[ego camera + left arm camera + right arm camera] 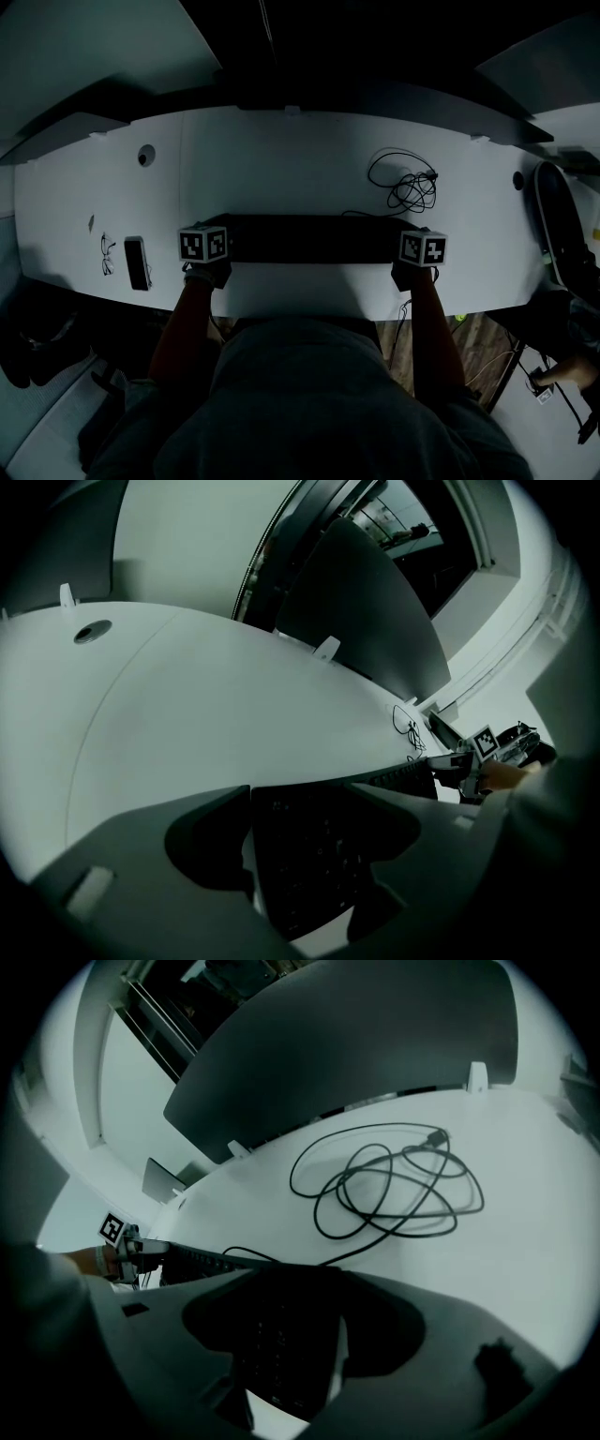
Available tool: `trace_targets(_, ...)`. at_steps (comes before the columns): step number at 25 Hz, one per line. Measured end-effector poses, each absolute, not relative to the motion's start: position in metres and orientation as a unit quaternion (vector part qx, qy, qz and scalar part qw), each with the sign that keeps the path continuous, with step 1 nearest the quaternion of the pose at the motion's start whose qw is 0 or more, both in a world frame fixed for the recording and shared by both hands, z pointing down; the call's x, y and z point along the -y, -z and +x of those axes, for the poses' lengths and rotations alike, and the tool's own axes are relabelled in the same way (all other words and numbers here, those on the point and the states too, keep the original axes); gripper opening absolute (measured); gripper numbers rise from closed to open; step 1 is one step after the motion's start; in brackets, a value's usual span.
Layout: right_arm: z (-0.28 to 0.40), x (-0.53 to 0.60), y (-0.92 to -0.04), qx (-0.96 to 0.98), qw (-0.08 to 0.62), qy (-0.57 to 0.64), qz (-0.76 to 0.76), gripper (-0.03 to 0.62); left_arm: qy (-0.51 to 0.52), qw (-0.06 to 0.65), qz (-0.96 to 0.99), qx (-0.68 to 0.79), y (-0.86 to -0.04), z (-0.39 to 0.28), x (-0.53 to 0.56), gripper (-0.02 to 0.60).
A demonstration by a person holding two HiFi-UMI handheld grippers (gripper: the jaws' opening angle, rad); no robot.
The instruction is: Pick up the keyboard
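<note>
White curved desk (281,169) carries the long black keyboard (314,239) near its front edge. The left gripper (305,808) and right gripper (295,1288) straddle its two ends, jaws spread, not clamped. Close both evenly before lifting; keep the keyboard level.

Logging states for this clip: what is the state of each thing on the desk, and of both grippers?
keyboard: flat on the desk, not lifted
left gripper: open, keyboard's left end between its jaws
right gripper: open, keyboard's right end between its jaws
cable: loosely coiled on the desk
phone: lying flat
</note>
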State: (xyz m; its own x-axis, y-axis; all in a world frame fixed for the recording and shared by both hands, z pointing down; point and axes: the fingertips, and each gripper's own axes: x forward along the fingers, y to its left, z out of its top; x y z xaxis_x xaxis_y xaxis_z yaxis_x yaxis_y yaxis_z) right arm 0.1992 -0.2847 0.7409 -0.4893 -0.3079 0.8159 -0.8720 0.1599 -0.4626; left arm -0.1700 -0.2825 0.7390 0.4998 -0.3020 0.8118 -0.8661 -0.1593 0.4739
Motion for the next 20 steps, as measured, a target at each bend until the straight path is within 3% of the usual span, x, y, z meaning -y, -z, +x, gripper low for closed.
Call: trace_targets(20,0.1955,0.2883,-0.7317,0.7,0.281,-0.489,0.438,0.254,-0.274,0.503,0.68,0.458,-0.7336,-0.1695,0.2826,0.299)
